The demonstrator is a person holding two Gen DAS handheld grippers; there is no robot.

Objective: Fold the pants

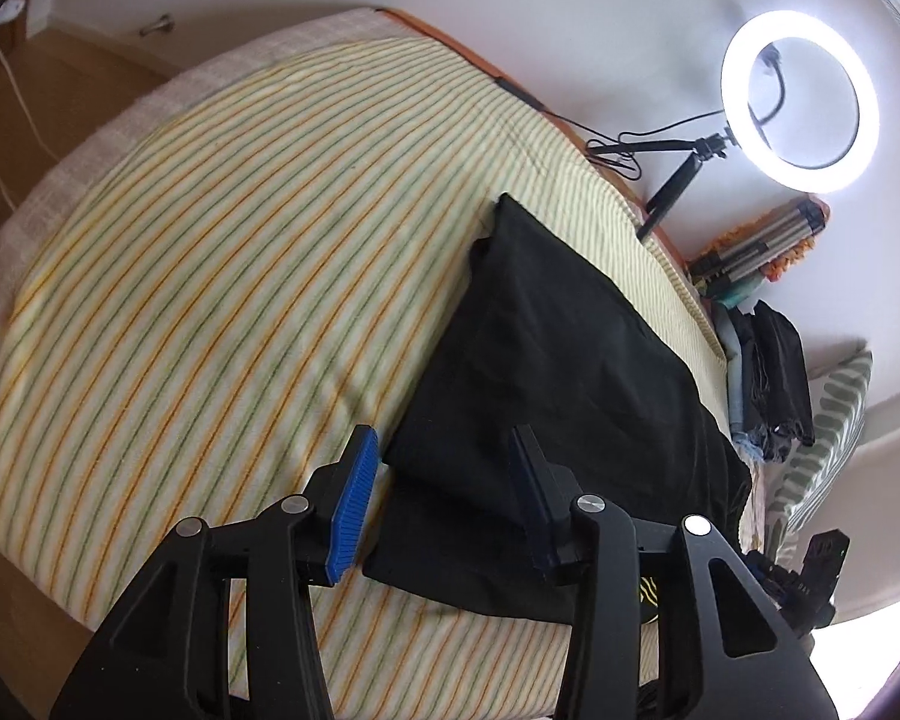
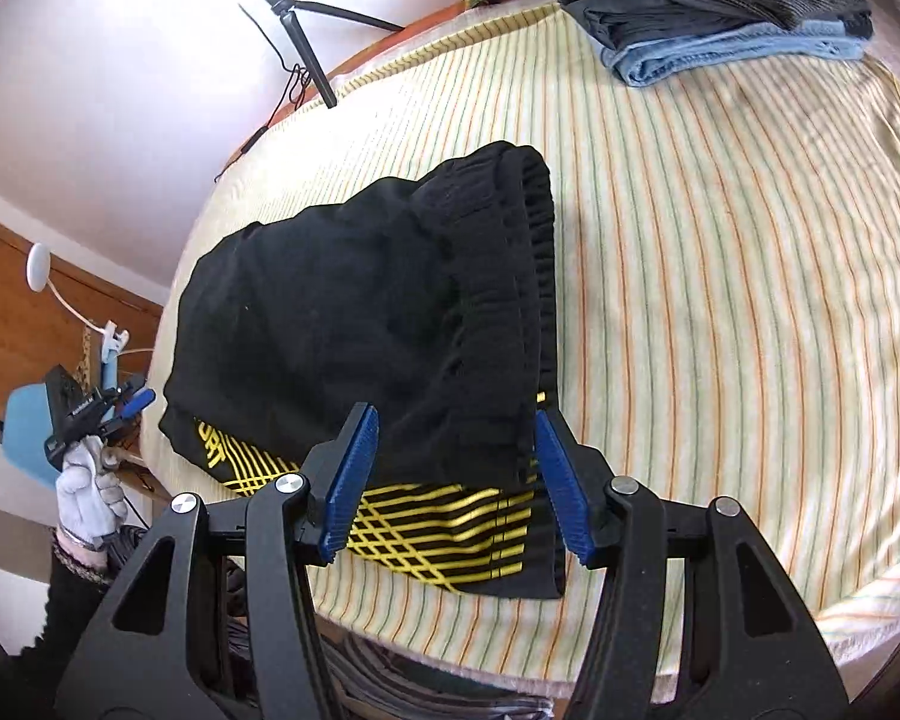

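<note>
On the bed's striped sheet [image 2: 720, 252] lie the black pants [image 2: 354, 312], folded into a compact bundle near the front edge, apparently set flat so the layers keep. Ribbed waistband lies on top toward the far side; yellow-printed end faces the right claw [image 2: 456, 480]. Long axis, seen from the left wrist, runs away toward the ring light [image 1: 801, 99]. Right claw stands part open over the printed end, holding nothing. Left claw [image 1: 444, 492], part open, straddles a near corner, pads off the cloth. Folded clothes stack [image 2: 720, 18] sits well apart.

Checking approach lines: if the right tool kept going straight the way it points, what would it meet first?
Probably the folded black pants with yellow lattice print, lying just beyond the open right tool; depth is uncertain.
</note>
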